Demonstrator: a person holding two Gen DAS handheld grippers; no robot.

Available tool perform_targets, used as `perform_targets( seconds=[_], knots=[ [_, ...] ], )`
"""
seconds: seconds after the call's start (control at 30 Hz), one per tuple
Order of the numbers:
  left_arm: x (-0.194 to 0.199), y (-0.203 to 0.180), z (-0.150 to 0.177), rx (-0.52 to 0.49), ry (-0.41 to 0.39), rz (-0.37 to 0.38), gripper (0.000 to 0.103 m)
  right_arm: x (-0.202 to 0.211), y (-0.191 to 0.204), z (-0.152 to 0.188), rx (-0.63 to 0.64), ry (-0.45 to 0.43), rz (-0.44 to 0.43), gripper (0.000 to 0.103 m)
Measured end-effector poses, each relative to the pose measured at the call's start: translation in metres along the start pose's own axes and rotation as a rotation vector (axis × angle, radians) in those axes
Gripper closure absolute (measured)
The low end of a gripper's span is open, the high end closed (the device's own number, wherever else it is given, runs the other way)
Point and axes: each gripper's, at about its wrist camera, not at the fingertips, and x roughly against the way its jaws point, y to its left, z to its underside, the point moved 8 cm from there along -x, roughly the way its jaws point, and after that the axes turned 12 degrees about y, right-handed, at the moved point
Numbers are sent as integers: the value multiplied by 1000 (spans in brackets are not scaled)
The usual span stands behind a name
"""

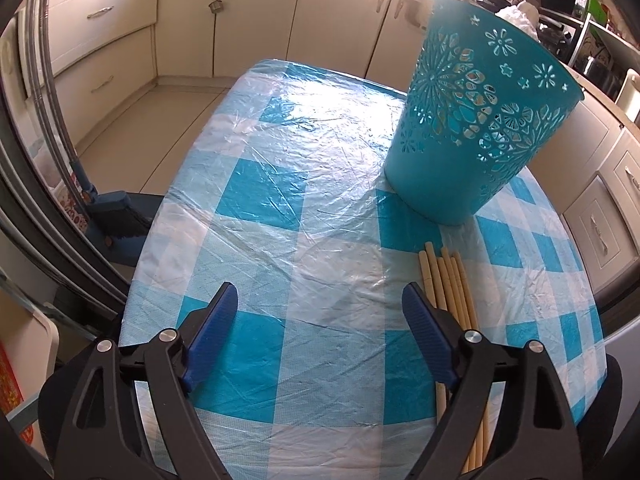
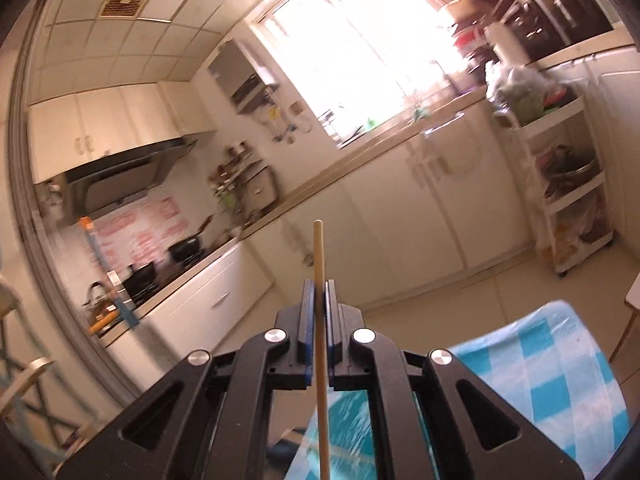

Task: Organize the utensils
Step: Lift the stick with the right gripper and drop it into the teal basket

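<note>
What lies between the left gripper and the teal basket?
In the left wrist view, bare checked tablecloth separates the left gripper from the teal basket.

Between my left fingers point(image 1: 256, 340) lies bare tablecloth point(image 1: 304, 208), open well ahead. Ahead and right the teal basket point(image 1: 472, 120) blocks; chopsticks point(image 1: 452, 280) lie under my right finger.

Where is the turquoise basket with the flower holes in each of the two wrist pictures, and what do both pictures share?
Left wrist: the turquoise basket stands upper right on the checked tablecloth, beyond the wooden sticks.
Right wrist: the basket is not in it.
Shared landmark: the blue and white checked tablecloth, lower right in the right wrist view.
</note>
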Motion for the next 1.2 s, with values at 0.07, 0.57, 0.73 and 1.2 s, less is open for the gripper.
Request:
perform_targets(
  seconds=[0.07, 0.57, 0.73, 1.2],
  knots=[
    [0, 1, 0, 5, -3, 5, 22, -16, -6, 3, 9, -5, 51, 97],
    [0, 1, -1, 6, -8, 12, 22, -47, -40, 52, 82, 123, 183, 94],
    [1, 2, -1, 13, -10, 12, 22, -16, -24, 52, 134, 106, 162, 79],
    [3, 9, -1, 49, -23, 18, 22, 32, -46, 211, 140, 473, 248, 62]
  ],
)
